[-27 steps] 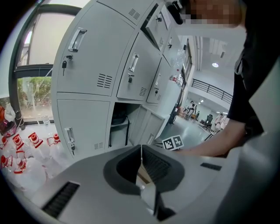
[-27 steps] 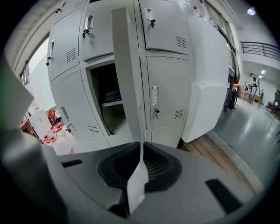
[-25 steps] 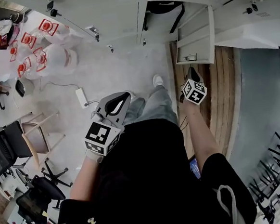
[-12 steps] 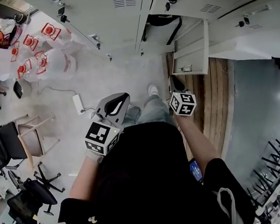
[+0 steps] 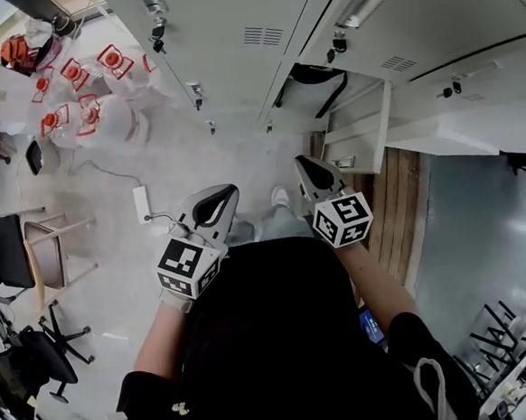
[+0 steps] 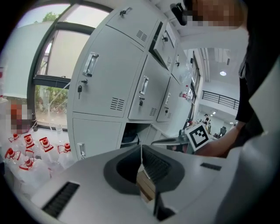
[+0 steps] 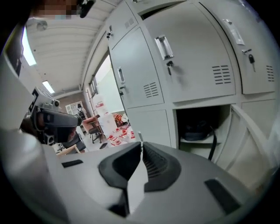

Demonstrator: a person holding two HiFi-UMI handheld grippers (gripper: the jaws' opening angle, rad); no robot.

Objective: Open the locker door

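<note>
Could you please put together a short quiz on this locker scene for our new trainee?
1. True or false: the pale grey metal locker door in the lower row stands open.
2. The right gripper is: A) shut on a door handle; B) shut and empty; C) wide open.
3. What lies inside the open compartment?
Key: 1 true; 2 B; 3 a dark bag with a black strap.
</note>
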